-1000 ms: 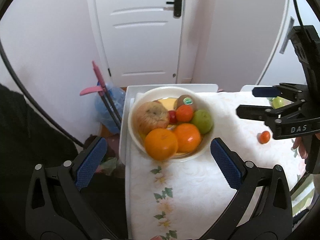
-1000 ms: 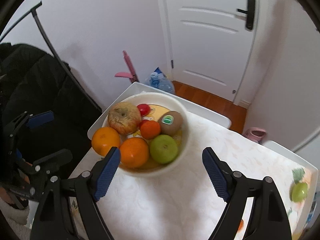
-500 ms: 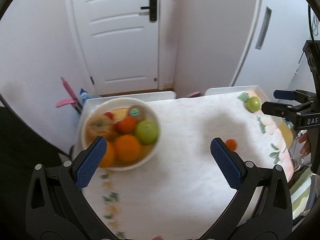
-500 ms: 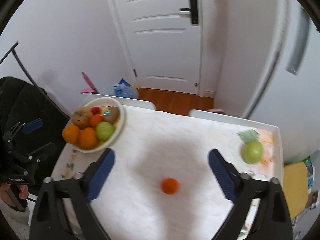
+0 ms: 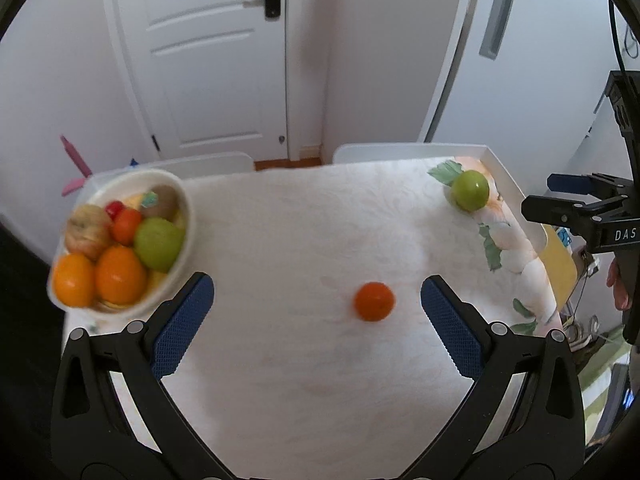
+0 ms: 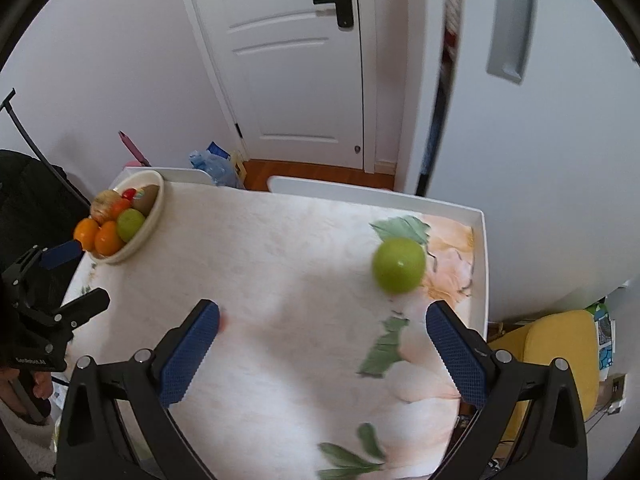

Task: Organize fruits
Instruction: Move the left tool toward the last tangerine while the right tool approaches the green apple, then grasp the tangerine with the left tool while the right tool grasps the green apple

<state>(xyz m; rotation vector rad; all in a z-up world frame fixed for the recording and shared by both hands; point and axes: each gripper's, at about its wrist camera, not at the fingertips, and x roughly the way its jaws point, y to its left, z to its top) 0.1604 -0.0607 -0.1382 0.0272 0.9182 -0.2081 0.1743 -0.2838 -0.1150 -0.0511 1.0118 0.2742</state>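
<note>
As both views swing off the bowl (image 5: 188, 216) | left gripper (image 5: 316, 312) fingers apart, now framing small orange fruit (image 5: 374, 301) | right gripper (image 6: 322, 334) fingers apart, nearing green apple (image 6: 398, 265) | two strays left on counter (image 5: 280, 240)

White table (image 5: 516, 184) with a raised rim, and over it a pale floral cloth (image 5: 300, 240). At the far left corner sits a cream bowl (image 5: 188, 220) heaped with fruit. Out mid-cloth, toward the near edge — one small orange fruit (image 5: 373, 301), alone. Near the far right corner, a green apple (image 6: 398, 265) rests on the leaf print.
</note>
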